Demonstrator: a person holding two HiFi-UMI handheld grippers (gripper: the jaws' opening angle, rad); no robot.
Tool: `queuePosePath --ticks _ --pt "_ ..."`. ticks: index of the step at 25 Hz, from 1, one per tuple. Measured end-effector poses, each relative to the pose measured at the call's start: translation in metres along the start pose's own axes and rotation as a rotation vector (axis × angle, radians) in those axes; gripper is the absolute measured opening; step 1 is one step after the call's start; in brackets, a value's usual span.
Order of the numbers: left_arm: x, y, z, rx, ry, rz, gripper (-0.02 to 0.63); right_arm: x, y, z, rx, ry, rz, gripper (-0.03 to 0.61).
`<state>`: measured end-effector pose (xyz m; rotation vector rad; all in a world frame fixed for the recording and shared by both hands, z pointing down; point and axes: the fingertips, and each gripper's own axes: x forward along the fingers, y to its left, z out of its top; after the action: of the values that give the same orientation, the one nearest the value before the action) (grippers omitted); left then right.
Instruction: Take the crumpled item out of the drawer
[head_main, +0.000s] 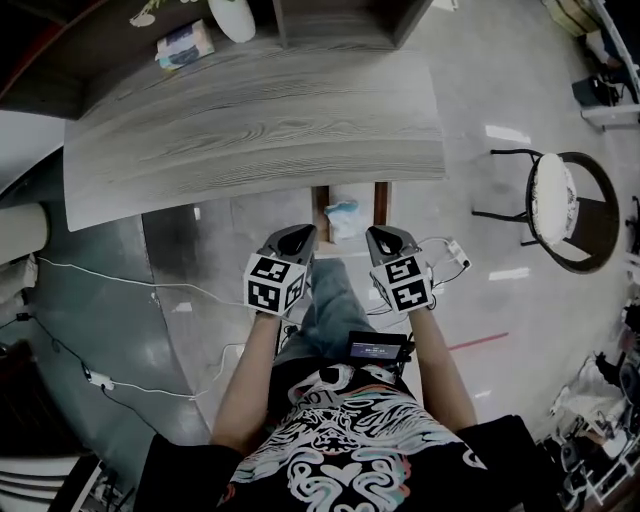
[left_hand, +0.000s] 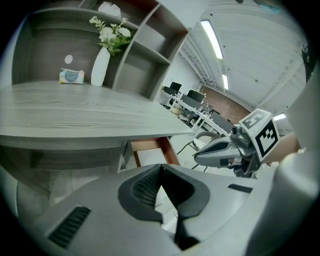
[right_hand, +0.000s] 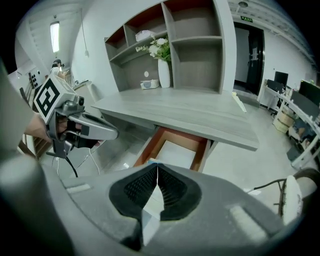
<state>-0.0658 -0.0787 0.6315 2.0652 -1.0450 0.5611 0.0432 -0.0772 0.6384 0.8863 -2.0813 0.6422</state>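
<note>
Tabletop (head_main: 250, 115): grey woodgrain, upper centre.
Drawer (head_main: 321, 212): pulled open, centre frame; crumpled item (head_main: 342, 217) inside.
Left tool (head_main: 296, 236), right tool (head_main: 386, 236): jaws together, empty.
Chair (head_main: 553, 195): right edge, glossy floor (head_main: 480, 90).

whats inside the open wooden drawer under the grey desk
A crumpled pale blue-white item lies in the wooden drawer. The drawer's back, under the grey desktop, is hidden.

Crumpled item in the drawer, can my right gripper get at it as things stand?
Probably yes. The drawer is pulled out, the crumpled item lies uncovered in it, and the right gripper hovers just short of it with nothing between. Its jaws are together, so they must open first.
</note>
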Motion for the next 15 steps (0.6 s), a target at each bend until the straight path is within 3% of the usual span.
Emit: queuePosePath --ticks 7,15 --pt "0.025 0.017 -0.029 -0.03 0.094 0.021 0.0 0.04 -0.002 -0.018 -0.04 0.113 0.072 0.014" --pt "0.044 0.025 -0.045 -0.039 0.155 0.015 0.0 0.069 0.003 -0.034 -0.066 0.16 0.123 0.018"
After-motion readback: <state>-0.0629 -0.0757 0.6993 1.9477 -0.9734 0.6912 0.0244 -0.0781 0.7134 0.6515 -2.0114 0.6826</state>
